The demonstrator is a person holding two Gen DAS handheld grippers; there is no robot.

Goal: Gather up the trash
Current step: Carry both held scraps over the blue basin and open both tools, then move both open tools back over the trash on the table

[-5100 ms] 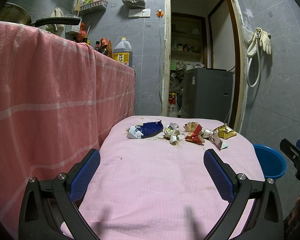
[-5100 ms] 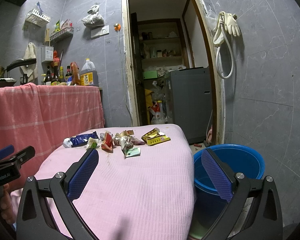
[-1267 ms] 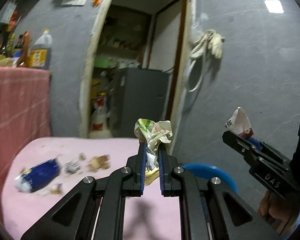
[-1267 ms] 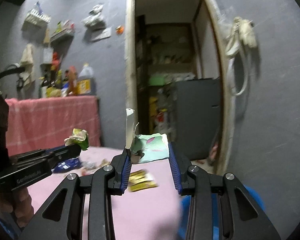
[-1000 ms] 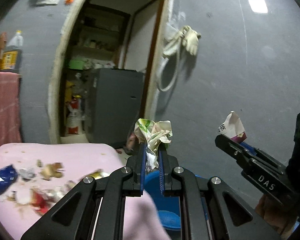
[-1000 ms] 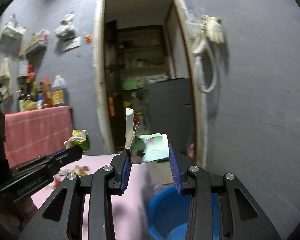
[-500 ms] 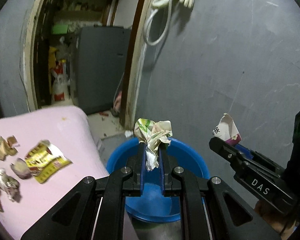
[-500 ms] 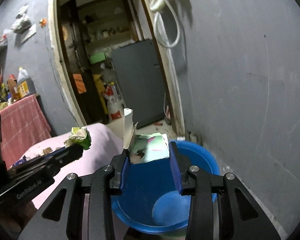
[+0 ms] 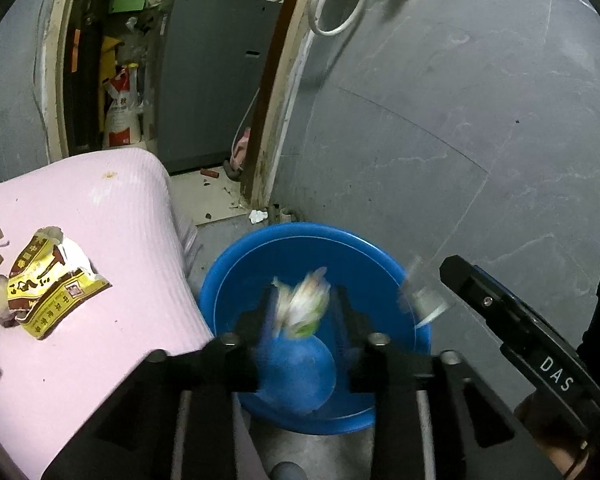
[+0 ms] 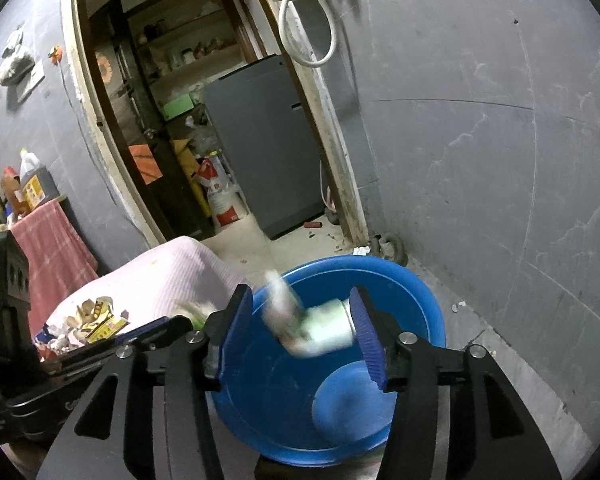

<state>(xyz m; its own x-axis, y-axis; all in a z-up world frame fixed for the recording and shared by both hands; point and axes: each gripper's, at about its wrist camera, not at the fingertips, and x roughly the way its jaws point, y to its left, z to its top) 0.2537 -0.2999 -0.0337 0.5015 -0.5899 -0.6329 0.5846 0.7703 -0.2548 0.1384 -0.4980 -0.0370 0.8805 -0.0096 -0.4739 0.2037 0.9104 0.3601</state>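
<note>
The crumpled paper (image 9: 300,306) and the torn wrapper (image 10: 320,330) now fall loose into the blue tub (image 9: 260,252), so two bits of trash are done. Half a second ago the left gripper (image 9: 302,312) and right gripper (image 10: 300,336) pinched them; now both are opening. More trash waits on the pink table (image 9: 112,216) at nine o'clock.

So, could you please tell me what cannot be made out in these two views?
- Left wrist view: the crumpled wrapper between the opening left tongs is motion-blurred; contact unclear.
- Right wrist view: the paper scrap between the opening right tongs is smeared too.
- Both views: the tongs hide part of the blue basin floor.
</note>
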